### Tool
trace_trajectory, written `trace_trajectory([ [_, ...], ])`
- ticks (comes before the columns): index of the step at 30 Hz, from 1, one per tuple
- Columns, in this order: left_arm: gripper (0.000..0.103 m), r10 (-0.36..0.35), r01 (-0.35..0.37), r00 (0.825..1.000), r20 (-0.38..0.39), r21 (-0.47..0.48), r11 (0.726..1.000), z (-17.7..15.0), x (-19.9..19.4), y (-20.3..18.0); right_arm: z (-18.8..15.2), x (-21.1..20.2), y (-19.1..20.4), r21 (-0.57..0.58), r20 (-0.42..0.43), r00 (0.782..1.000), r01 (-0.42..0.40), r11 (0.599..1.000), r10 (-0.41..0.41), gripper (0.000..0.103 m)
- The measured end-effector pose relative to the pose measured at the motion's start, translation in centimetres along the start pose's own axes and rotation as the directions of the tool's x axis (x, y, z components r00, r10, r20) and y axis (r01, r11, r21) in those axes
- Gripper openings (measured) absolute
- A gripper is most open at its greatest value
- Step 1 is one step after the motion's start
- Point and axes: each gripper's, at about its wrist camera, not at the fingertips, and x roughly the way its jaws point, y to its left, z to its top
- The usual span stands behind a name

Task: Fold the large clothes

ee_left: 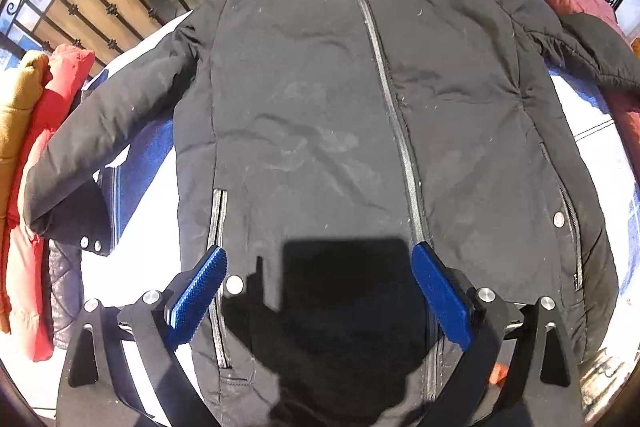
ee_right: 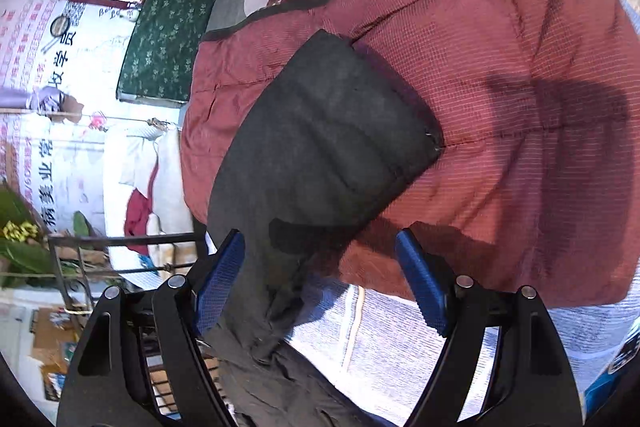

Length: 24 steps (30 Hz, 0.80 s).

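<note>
The jacket (ee_left: 360, 131) lies zip-up, collar at frame top; its sleeve (ee_right: 320, 131) runs up-frame between the wide-open, empty right gripper (ee_right: 320, 267), the left gripper (ee_left: 320, 267) equally open.

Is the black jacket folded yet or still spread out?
Spread out. The black jacket lies flat, zipped front up, both sleeves extended sideways, one resting on the maroon jacket.

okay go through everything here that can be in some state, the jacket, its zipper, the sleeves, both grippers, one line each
black jacket: spread flat, front up, unfolded
front zipper: closed up to the collar
jacket sleeve: lying across the dark red jacket
left gripper: open, above the hem, holding nothing
right gripper: open, sleeve between the fingers, not gripped
</note>
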Motion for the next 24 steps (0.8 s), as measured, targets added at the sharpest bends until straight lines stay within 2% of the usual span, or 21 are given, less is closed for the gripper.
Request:
trace_trajectory([
  [5, 0.092, 0.013, -0.013, 1.0, -0.017, -0.009, 1.0, -0.6, 0.0, 0.0, 1.2, 1.0, -0.2, 0.059, 0.013, 0.999, -0.03, 0.998, 0.029, 0.077],
  [7, 0.092, 0.017, -0.017, 1.0, -0.021, -0.009, 1.0, -0.8, 0.0, -0.1, 1.2, 1.5, -0.3, 0.082, 0.02, 0.999, -0.032, 0.996, 0.031, 0.07],
  [9, 0.092, 0.022, -0.022, 0.999, -0.025, -0.007, 1.0, -1.0, 0.0, -0.2, 1.2, 2.0, -0.7, 0.109, 0.016, 0.999, -0.034, 0.993, 0.033, 0.058],
  [10, 0.092, 0.022, -0.022, 0.999, -0.028, -0.005, 1.0, -1.1, 0.1, -0.2, 0.8, 1.9, -1.0, 0.117, 0.011, 0.999, -0.038, 0.992, 0.037, 0.055],
  [12, 0.092, 0.022, -0.023, 0.999, -0.031, -0.003, 1.0, -1.2, 0.0, -0.3, 0.9, 1.8, -1.0, 0.118, 0.013, 0.999, -0.044, 0.992, 0.043, 0.041],
  [15, 0.092, 0.021, -0.021, 0.999, -0.025, 0.004, 1.0, -1.1, -0.1, -0.6, 1.1, 0.7, 0.2, 0.043, 0.03, 0.999, -0.04, 0.998, 0.039, 0.028],
  [17, 0.092, 0.019, -0.018, 1.0, -0.022, 0.01, 1.0, -1.0, -0.2, -0.9, 1.6, -0.7, 1.4, -0.014, 0.054, 0.998, -0.044, 0.999, 0.045, 0.023],
  [21, 0.092, 0.011, -0.01, 1.0, -0.015, 0.022, 1.0, -0.8, -0.3, -1.2, 3.9, -4.3, 4.5, -0.1, 0.122, 0.99, -0.064, 0.993, 0.076, 0.019],
  [24, 0.092, 0.004, -0.004, 1.0, -0.015, 0.018, 1.0, -0.9, -0.2, -1.0, 4.8, -5.2, 6.6, -0.181, 0.125, 0.989, -0.054, 0.982, 0.077, 0.019],
])
